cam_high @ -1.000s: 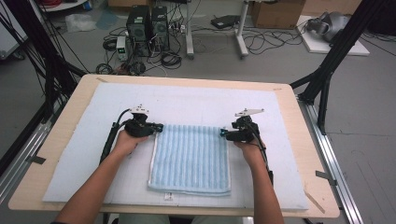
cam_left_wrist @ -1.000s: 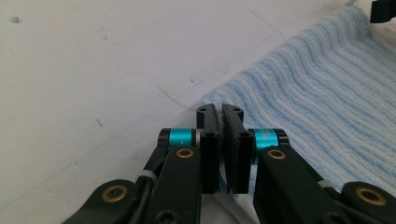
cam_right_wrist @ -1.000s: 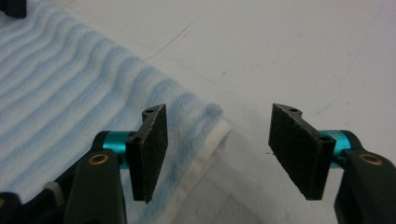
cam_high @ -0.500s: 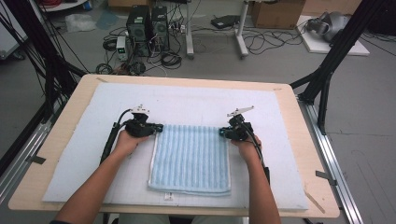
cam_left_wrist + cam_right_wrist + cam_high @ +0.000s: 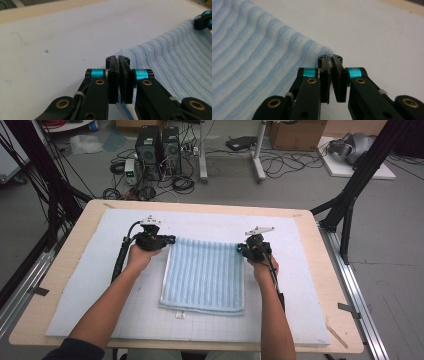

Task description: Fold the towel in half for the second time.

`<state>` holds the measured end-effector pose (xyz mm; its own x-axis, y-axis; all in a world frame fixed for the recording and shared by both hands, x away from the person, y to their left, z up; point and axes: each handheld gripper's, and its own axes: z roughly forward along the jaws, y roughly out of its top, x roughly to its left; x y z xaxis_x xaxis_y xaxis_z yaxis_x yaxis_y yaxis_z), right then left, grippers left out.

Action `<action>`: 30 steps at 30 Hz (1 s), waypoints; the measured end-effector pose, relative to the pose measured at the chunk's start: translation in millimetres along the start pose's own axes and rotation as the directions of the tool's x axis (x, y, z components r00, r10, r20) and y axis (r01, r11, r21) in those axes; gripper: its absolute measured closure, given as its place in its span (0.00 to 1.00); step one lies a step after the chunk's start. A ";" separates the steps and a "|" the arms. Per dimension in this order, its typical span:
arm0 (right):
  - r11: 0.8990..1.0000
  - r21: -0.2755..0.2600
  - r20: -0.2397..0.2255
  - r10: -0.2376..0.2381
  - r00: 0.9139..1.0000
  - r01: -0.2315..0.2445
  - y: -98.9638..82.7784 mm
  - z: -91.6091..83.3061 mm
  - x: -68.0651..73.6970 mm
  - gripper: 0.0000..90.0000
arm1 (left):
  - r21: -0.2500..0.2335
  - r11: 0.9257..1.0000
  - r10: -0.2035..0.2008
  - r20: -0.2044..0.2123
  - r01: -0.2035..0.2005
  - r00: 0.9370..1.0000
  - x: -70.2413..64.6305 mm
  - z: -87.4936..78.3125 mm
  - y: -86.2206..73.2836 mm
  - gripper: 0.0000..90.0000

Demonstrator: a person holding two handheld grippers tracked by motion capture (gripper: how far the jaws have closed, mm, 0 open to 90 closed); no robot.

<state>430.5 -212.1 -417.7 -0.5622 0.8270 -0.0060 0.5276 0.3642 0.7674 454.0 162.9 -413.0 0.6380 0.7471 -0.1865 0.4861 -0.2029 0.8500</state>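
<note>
Left gripper [image 5: 167, 240]: in the high view it sits left of centre, at the far left corner of the towel; its jaws are pressed together on that corner.
Left gripper, own view [image 5: 118, 65]: the two black jaws rise from the bottom centre with their tips closed and almost no gap between the pads; the pale blue cloth begins right at the tips and runs off to the right of the frame.
Right gripper [image 5: 241, 248]: in the high view it sits right of centre, at the far right corner of the towel; its jaws have just been closing and now pinch that corner.
Right gripper, own view [image 5: 329, 62]: the tips meet at the centre of the frame, with a small fringe of blue cloth caught between them; lower down the pads stand slightly apart.
Towel [image 5: 205, 275]: light blue and ribbed, it lies in the middle of the white mat, its far edge stretched between the two grippers, its near edge flat toward the bottom of the frame with a small white tag.
White mat [image 5: 90, 285]: covers most of the wooden table [image 5: 65, 265].
Hands: the left hand [image 5: 140, 256] and right hand [image 5: 262, 267] each grasp a gripper body, forearms entering from the bottom edge.
</note>
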 end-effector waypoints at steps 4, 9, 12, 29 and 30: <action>0.999 -0.036 0.007 0.004 1.000 -0.003 12.2 -2.2 -0.1 0.95 | -0.030 0.999 -0.025 0.004 0.026 1.000 3.1 -6.9 3.6 0.96; 0.999 -0.045 -0.015 0.002 1.000 -0.003 11.0 -5.0 3.9 0.95 | -0.029 0.999 -0.033 0.039 0.034 0.999 1.9 -16.2 -0.2 0.96; 0.999 -0.052 -0.030 -0.004 1.000 0.002 9.0 -8.5 6.4 0.95 | -0.032 0.999 -0.033 0.051 0.034 0.998 -1.6 -20.6 -3.6 0.96; 0.990 -0.139 -0.123 -0.051 0.991 0.034 -20.6 -56.7 29.1 0.95 | -0.099 0.995 0.024 0.131 -0.011 0.991 -31.9 -65.4 -39.9 0.96; 0.987 -0.159 -0.123 -0.058 0.991 0.038 -23.7 -60.0 32.7 0.95 | -0.109 0.994 0.030 0.133 -0.016 0.991 -33.6 -68.0 -43.0 0.96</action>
<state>361.4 -219.4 -397.6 -0.6658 0.7456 0.0283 0.3981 0.3229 0.8586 371.1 189.6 -409.8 0.7264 0.6495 -0.2247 0.4081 -0.1446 0.9014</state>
